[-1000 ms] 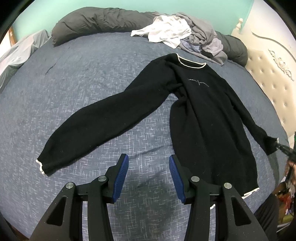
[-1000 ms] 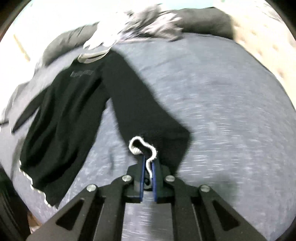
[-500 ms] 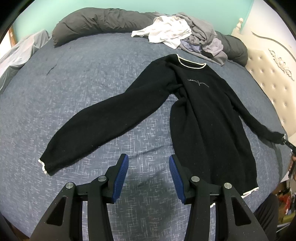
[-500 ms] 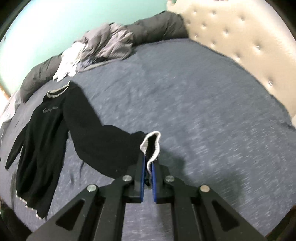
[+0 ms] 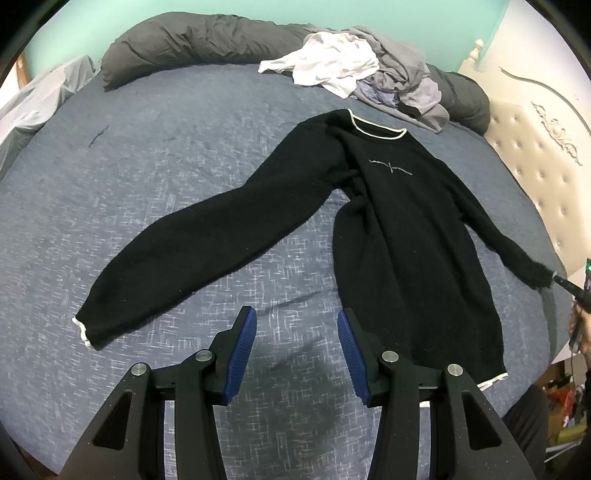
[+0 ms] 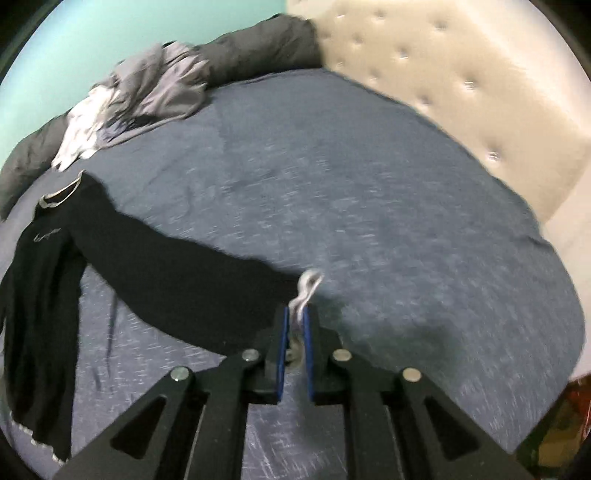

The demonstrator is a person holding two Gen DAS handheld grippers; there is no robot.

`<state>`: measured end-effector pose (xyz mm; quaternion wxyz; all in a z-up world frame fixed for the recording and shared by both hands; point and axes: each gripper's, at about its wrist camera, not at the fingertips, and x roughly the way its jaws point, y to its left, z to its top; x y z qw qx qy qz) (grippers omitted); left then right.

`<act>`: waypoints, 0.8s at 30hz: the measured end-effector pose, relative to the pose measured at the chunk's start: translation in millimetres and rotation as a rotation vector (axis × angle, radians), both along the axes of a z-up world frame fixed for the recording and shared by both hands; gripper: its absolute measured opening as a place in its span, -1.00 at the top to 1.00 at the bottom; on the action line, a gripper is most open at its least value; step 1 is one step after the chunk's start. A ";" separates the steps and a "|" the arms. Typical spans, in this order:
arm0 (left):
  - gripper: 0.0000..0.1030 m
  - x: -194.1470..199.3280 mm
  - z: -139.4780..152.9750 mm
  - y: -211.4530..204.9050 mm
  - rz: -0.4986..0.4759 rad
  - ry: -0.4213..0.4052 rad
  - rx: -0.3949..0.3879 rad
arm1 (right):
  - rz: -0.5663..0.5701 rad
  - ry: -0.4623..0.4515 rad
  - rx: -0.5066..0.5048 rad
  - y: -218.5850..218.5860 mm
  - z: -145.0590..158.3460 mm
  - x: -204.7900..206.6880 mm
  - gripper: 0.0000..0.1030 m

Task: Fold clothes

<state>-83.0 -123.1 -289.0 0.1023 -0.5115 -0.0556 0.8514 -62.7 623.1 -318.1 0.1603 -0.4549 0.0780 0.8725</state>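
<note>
The left gripper (image 5: 294, 352) points steeply down over the bed (image 5: 155, 192), its blue pads (image 5: 242, 356) standing well apart with nothing between them, only bare blue-grey cover below. Just beyond its tips and to its right lies the black sweater (image 5: 402, 236), spread front-up with the white-trimmed collar at the far end and the hem nearest, partly behind the gripper's right finger. The sweater's one sleeve (image 5: 207, 251) runs out to the left, its white cuff resting flat on the cover just ahead of the left finger.

The right gripper (image 6: 295, 321) also tilts down, its jaws nearly together and clamped on the white cuff (image 6: 308, 286) of the other sleeve (image 6: 177, 280), which stretches away to the gripper's left toward the sweater body. The right wrist view is smeared, so the cuff's folds inside the pads are hard to make out. In the left wrist view this gripper shows only as a dark tip at the picture's right rim, with part of a hand (image 5: 580, 328) cut off behind it.

Ahead of the right gripper the cover lies open up to the tufted headboard (image 6: 443, 85). Farther off, a pile of clothes (image 5: 354, 74) rests against a dark grey rolled duvet (image 5: 192, 44) along the far edge, below a mint wall (image 5: 92, 22).
</note>
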 end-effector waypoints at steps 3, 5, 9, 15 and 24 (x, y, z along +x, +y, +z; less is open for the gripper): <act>0.03 0.8 -0.5 -1.0 -0.013 -0.006 -0.005 | -0.044 0.036 0.094 -2.2 20.4 15.5 0.83; 0.03 1.2 -0.9 -1.8 -0.017 -0.008 -0.008 | -0.006 0.059 0.112 -10.5 34.6 21.2 0.82; 0.03 -1.0 -5.1 -0.1 -0.018 -0.024 0.005 | 0.182 0.052 -0.030 -56.1 41.6 17.9 0.72; 0.02 -1.8 -19.7 14.1 -0.027 -0.067 0.054 | 0.450 -0.078 -0.262 -161.3 12.4 3.3 0.63; 0.02 8.6 -12.7 31.6 -0.085 -0.039 0.052 | 0.700 -0.326 -0.329 -295.7 -42.6 1.6 0.61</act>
